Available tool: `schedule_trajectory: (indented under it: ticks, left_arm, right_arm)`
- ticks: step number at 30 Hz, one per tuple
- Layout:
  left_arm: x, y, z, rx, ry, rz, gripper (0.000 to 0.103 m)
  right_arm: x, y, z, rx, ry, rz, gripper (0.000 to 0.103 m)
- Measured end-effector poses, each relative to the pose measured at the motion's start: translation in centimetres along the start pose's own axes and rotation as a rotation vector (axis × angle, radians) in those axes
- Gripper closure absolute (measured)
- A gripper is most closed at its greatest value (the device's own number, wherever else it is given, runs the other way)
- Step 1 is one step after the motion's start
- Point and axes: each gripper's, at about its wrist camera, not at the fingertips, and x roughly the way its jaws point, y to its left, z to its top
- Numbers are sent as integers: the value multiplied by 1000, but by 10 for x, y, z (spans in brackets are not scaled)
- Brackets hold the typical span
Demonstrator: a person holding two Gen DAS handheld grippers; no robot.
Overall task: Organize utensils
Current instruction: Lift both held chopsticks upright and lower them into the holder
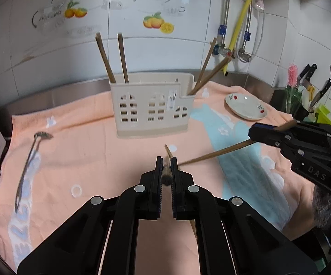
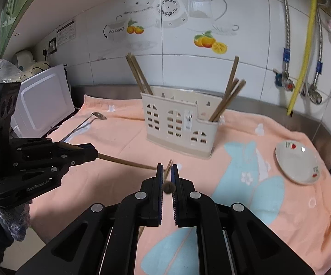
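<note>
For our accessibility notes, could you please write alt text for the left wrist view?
The left gripper is shut on a wooden chopstick above a peach towel; the right gripper holds another chopstick. Behind stands a beige utensil holder with four chopsticks, a ladle left, a saucer right.

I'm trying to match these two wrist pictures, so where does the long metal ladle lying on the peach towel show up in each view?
Left wrist view: the long metal ladle lies at far left on the peach towel, bowl end farthest from the camera.
Right wrist view: it lies left of centre, above the left gripper.
Shared landmark: the beige plastic utensil caddy, right of the ladle in both.
</note>
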Motion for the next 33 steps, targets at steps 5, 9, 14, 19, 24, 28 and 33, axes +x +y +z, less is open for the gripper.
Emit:
schedule_trajectory:
  ticks: [5,9,14,19,24,28,33]
  left_arm:
    - [0,5,18,14,-5,3,98]
    - [1,8,35,27,-10,-1,98]
    - [3,11,55,37,-16,0,98]
    - [-2,13,84,44,-52,-2,98]
    - [-10,11,121,69,-105,6,98]
    - [-18,9,149,83,-156,10,98]
    - [-21,12,181,83,-212,33,98]
  right_arm:
    - [-1,-7,27,-9,-2,6,96]
    - [-4,-12,51,-26,-9,-2,97]
    - [-5,-19,83,-51,-31,-36,97]
    - [-1,-26,110,-44,-50,-34,97]
    - [5,-32,137,-27,-85,-35,97]
    - [11,-35,156,-29,-102,-50,97]
    - [13,-40,178,-25,-132,-64,97]
